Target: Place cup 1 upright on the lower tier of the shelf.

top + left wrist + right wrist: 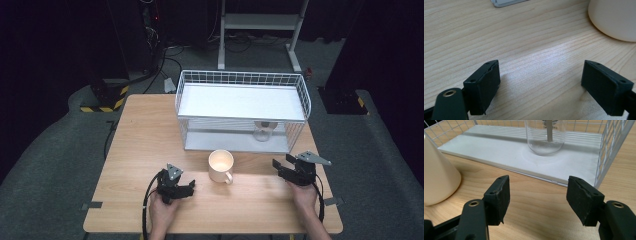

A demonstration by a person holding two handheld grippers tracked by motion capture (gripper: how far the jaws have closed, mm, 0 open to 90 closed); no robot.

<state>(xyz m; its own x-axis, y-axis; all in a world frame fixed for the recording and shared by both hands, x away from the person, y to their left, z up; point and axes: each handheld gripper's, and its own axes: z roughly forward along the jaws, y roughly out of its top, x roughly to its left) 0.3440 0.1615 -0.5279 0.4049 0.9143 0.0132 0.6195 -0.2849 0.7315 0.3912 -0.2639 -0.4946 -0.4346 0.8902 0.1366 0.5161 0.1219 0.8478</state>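
Both jaws spread and empty, left gripper (186, 189) resting near the cream mug (220, 165) standing mid-table before the wire rack (242, 80), right gripper (281, 164) should probably approach level, square to the glass (545, 136) on the lower shelf.

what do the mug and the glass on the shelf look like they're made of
Mug: looks like glazed ceramic, opaque cream with a smooth, slightly glossy wall. Glass: clear glass, or possibly clear plastic; the white shelf shows straight through it.
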